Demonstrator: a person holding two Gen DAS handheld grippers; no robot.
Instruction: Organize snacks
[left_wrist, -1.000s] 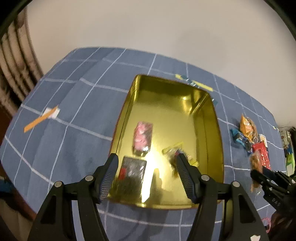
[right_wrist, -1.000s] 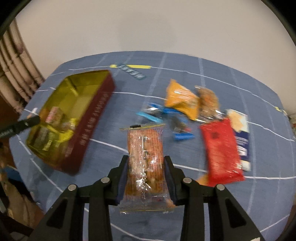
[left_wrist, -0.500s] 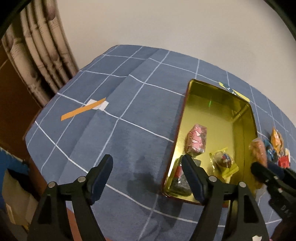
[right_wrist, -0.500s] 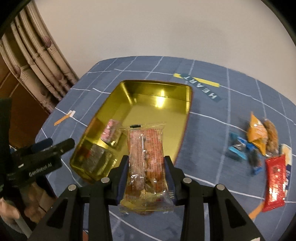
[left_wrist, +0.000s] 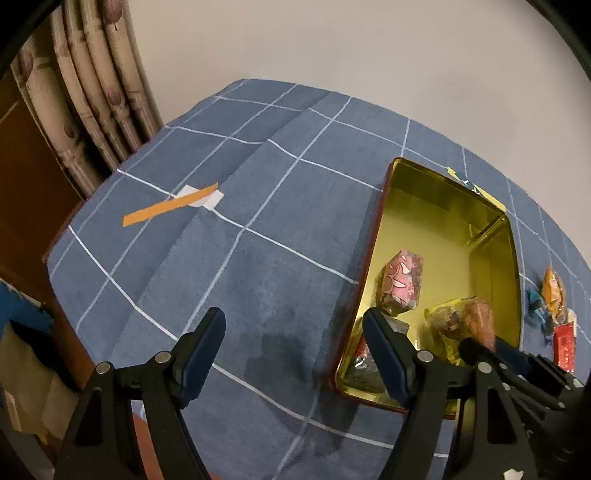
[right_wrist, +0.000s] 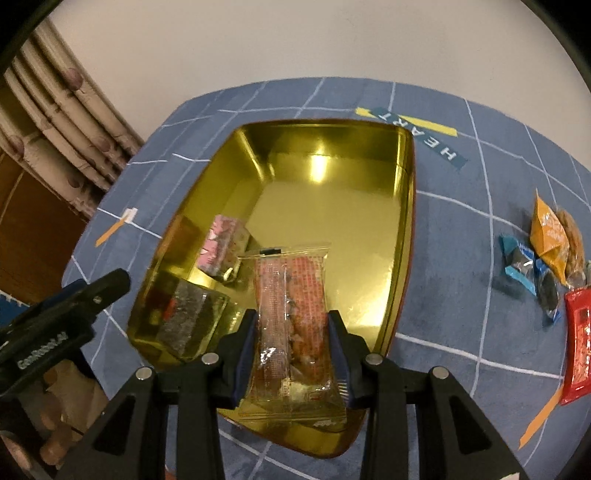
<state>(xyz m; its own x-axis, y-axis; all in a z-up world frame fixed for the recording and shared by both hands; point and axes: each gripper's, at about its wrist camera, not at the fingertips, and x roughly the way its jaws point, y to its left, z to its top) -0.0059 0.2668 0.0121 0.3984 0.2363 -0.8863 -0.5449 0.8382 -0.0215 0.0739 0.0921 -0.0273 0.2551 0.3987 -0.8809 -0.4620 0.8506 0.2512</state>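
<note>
The right gripper, clamping a clear cracker packet over the gold tin's near edge, is risking spilling it onto the counter if released early, while the left gripper is idling agape.

Blue grid tablecloth carries gold tin, orange tape strip, loose snack packets at right.

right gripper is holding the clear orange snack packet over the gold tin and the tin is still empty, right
Not quite. The right gripper does hold the clear orange snack packet over the gold metal tin, but the tin is not empty: the right wrist view shows a pink wrapped snack and a dark foil packet inside.
</note>
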